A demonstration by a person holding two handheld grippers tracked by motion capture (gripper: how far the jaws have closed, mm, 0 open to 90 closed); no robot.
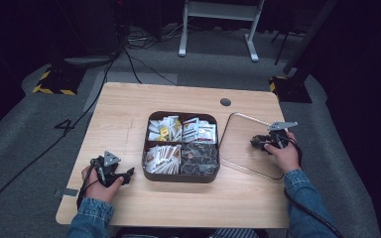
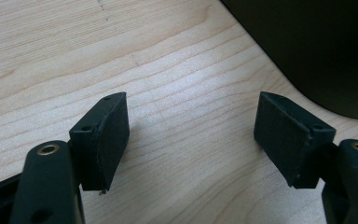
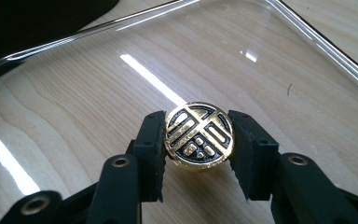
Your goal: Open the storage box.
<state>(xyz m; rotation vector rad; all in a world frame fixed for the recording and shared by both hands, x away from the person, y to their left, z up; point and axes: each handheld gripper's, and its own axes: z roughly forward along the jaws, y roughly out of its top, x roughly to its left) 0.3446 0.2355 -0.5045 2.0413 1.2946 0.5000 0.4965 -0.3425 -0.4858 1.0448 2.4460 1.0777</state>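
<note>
On the wooden counter [image 1: 129, 114], the right claw [image 3: 199, 137] clamps the clear lid's [image 1: 238, 144] gold knob [image 3: 199, 136] beside the uncovered tray [image 1: 180, 177], while the left claw [image 2: 191, 135] rests apart, empty.

A round knob [image 3: 200, 136] shows gold with a black geometric pattern, between black jaws. The table [image 1: 129, 104] is pale wood grain — the box [image 1: 151, 176] on it dark brown, the lid [image 3: 270, 56] clear.

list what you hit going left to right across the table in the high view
left gripper → box → clear lid → right gripper
</note>
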